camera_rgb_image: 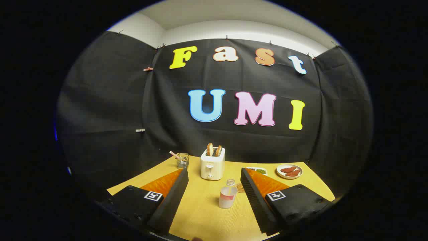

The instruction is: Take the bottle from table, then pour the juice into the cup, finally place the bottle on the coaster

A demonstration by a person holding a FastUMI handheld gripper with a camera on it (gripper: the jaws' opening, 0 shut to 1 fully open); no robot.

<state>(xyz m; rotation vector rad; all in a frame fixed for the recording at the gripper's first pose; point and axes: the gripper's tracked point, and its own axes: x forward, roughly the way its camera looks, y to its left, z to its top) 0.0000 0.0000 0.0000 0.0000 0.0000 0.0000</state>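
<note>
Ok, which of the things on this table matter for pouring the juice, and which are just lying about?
For the job: bottle between the open hand-held gripper fingers, glass cup with straw, coaster behind the bottle.
Lying about: toaster with bread, plate of sausages, small dish of greens.

Fisheye view from atop the hand-held gripper (214, 177), low over the table (200, 214), facing the booth's wall.

One bottle (228, 194), one toaster (212, 164), two toast slices (214, 150), one coaster (239, 187), two plates (289, 171), one cup (182, 160).
</note>
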